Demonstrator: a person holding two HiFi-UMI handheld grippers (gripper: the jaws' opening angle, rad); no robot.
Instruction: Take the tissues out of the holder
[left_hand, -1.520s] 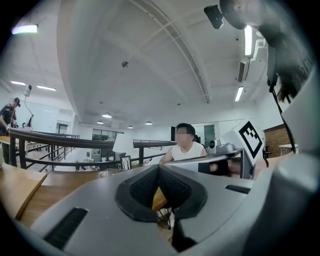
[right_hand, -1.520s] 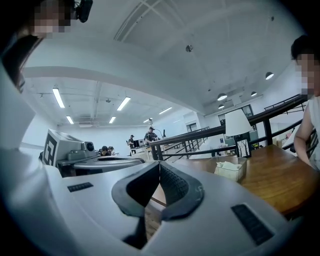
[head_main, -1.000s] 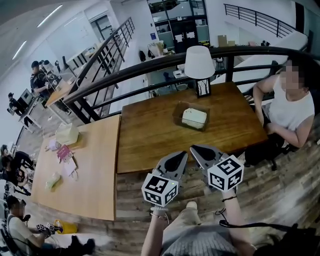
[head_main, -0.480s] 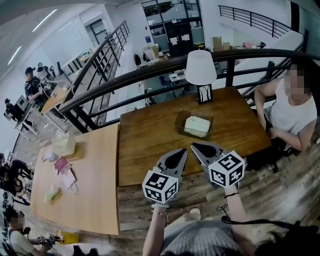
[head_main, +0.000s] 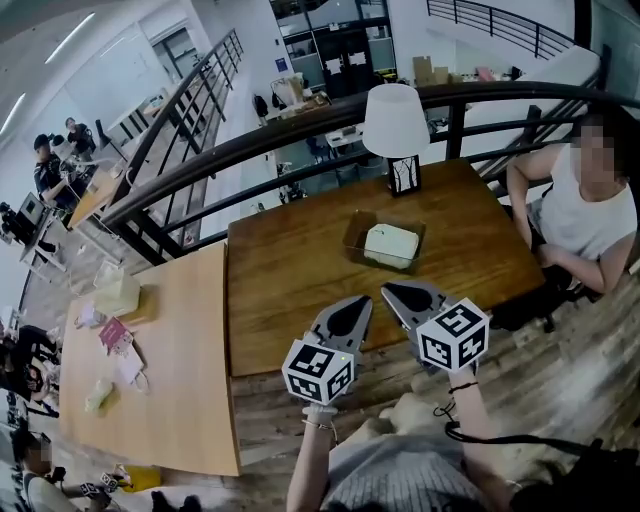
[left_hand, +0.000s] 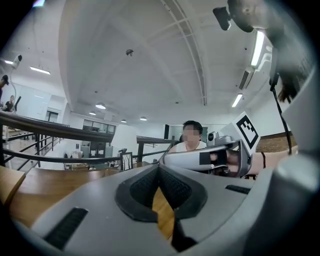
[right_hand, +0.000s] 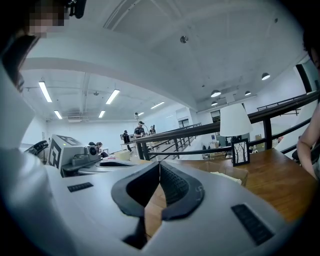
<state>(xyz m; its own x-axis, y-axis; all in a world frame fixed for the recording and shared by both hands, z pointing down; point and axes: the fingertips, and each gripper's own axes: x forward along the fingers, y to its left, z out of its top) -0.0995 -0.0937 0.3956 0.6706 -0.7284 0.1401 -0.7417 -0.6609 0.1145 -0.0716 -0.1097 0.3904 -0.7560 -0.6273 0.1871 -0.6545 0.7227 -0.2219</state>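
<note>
Currently both tools low at the near edge of the dark wooden table (head_main: 300, 270), side by side, tips angled toward each other. Clenched left gripper (head_main: 362, 302): pads pressed together in its own view, only a sliver of table wood visible through the gap lower down, nothing gripped. Same for the right gripper (head_main: 386, 293): jaws fully closed, empty. Hands mostly hidden behind the marker cubes, only wrists and forearms showing below them in the head view. Pale stack of tissues (head_main: 390, 243) sitting inside the holder (head_main: 353, 232), mid-table toward the far side, just in front of the white-shaded lamp (head_main: 396, 125), well apart from both grippers. Holder material hard to call, brownish, maybe see-through, cannot tell. In the right gripper view, holder half hidden behind the jaw housing, just the upper rim and a bit of pale tissue peeking over. Not findable in the left gripper view, line of sight filled by the gripper body and the other gripper crossing at right. Seated person (head_main: 585, 215) at the table's right end, partly cut off by the frame edge. Lighter table (head_main: 170, 350) at left with small items, too small to identify.
</note>
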